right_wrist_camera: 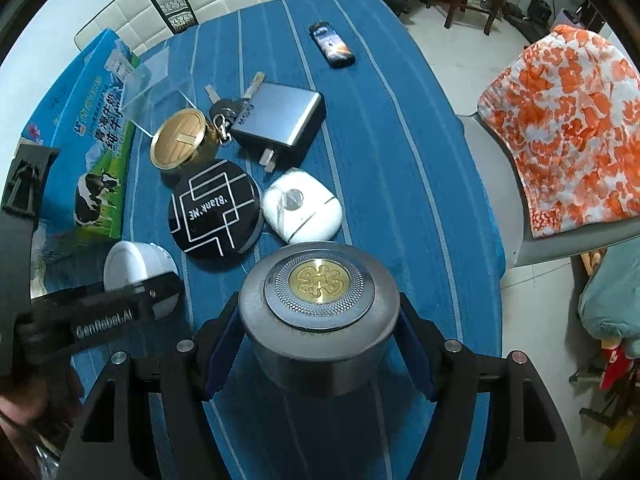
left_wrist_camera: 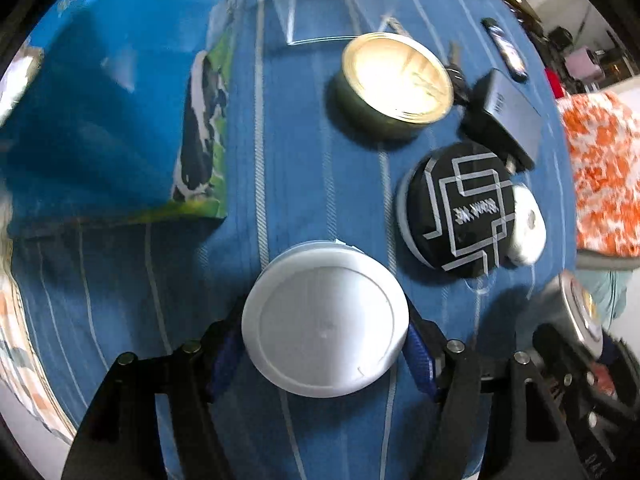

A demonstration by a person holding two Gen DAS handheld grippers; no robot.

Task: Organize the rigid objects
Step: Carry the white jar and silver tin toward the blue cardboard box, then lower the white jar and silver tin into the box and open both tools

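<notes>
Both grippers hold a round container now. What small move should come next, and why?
Probably lower the grey tin in the right gripper onto the bare cloth beside the white case. That spot looks free, while the left gripper with its white jar hovers close.

Your left gripper (right_wrist_camera: 120, 316) carries white lettering, "GenRobot.AI", along its arm. The round black case (right_wrist_camera: 216, 210) near the table's middle reads "Blank ME" in white, upside down to you, inside a white line maze. The blue milk box (right_wrist_camera: 88, 148) at the table's left edge shows large Chinese characters, "纯牛奶", beside a cow picture.
</notes>
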